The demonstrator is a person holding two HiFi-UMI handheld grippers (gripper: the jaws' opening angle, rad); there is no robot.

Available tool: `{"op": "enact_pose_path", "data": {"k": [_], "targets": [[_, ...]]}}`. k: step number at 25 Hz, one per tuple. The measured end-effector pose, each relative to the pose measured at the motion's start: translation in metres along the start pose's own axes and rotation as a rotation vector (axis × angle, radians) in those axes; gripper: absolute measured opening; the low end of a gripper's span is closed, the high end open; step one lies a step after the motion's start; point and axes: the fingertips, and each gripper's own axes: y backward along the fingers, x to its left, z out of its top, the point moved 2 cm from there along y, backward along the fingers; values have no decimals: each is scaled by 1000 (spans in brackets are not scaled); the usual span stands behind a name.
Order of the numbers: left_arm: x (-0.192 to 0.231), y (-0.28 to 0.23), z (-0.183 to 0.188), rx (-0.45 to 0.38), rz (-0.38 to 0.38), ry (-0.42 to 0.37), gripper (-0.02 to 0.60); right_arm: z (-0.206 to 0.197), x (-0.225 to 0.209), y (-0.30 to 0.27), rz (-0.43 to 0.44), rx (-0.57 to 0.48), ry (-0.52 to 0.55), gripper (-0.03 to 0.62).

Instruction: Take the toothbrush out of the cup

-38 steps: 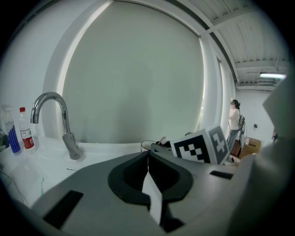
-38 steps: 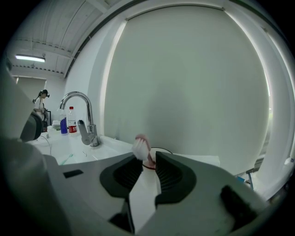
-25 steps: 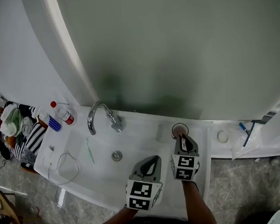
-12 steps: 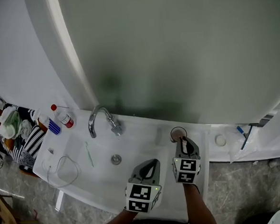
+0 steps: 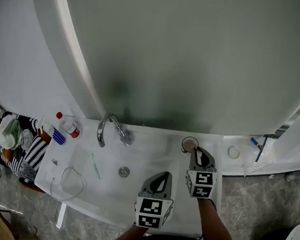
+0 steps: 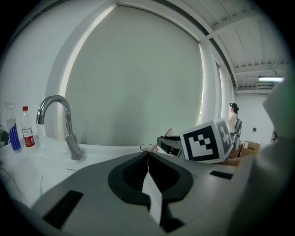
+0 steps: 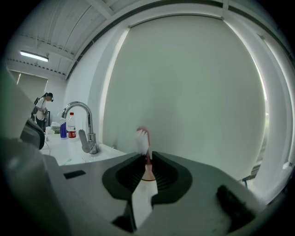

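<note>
Low in the frame, the left hand-held gripper [image 5: 164, 174] sits pressed together and empty, while just beyond it the right hand-held gripper [image 5: 195, 150], pinching the toothbrush [image 7: 143, 139], has risen slightly over the cup [image 5: 188, 141], so the withdrawal looks underway.

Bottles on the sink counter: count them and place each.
2. The red-capped bottle stands left of the tap; the blue-and-white spray bottle stands beside it, further left. More may be hidden.
</note>
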Motion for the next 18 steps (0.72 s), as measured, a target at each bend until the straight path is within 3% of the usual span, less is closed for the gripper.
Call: {"op": "enact_pose_path", "data": {"k": [18], "targets": [[-15, 24, 3, -41, -23, -3, 11, 21, 3, 44, -11, -61, 32, 49]]}}
